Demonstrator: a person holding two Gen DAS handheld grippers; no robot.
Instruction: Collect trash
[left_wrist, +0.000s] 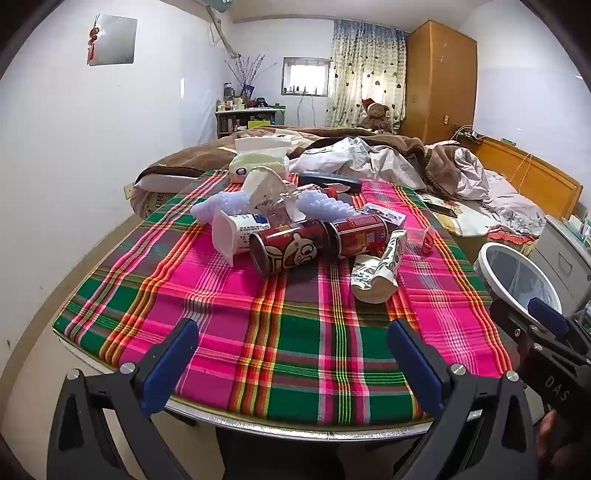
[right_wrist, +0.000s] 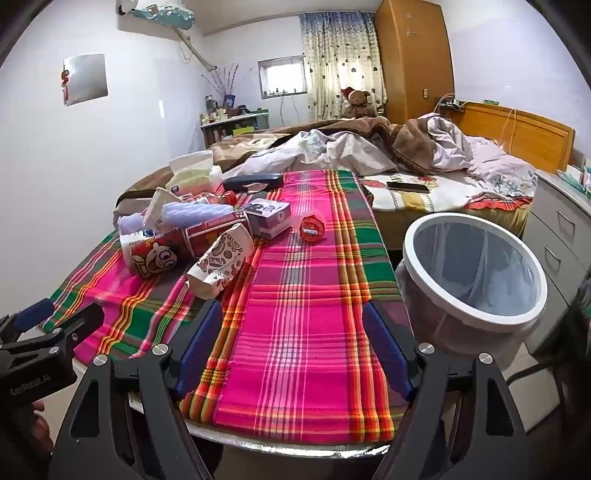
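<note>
Trash lies in a heap on the plaid-covered table (left_wrist: 258, 332): two red cans (left_wrist: 291, 245), a white yogurt cup (left_wrist: 236, 236), a patterned paper cup (left_wrist: 380, 273), a small box (right_wrist: 267, 218), a red jelly cup (right_wrist: 312, 227) and lilac foam pieces (left_wrist: 321, 205). The white-rimmed bin (right_wrist: 476, 266) stands off the table's right edge. My left gripper (left_wrist: 291, 350) is open and empty over the table's near edge. My right gripper (right_wrist: 293, 343) is open and empty, near the front edge, left of the bin.
A tissue pack (left_wrist: 258, 158) and a dark case (left_wrist: 328, 181) lie at the table's far end. Behind is a bed (right_wrist: 406, 155) with rumpled bedding and a phone (right_wrist: 408, 186). A white drawer unit (right_wrist: 561, 221) stands right of the bin.
</note>
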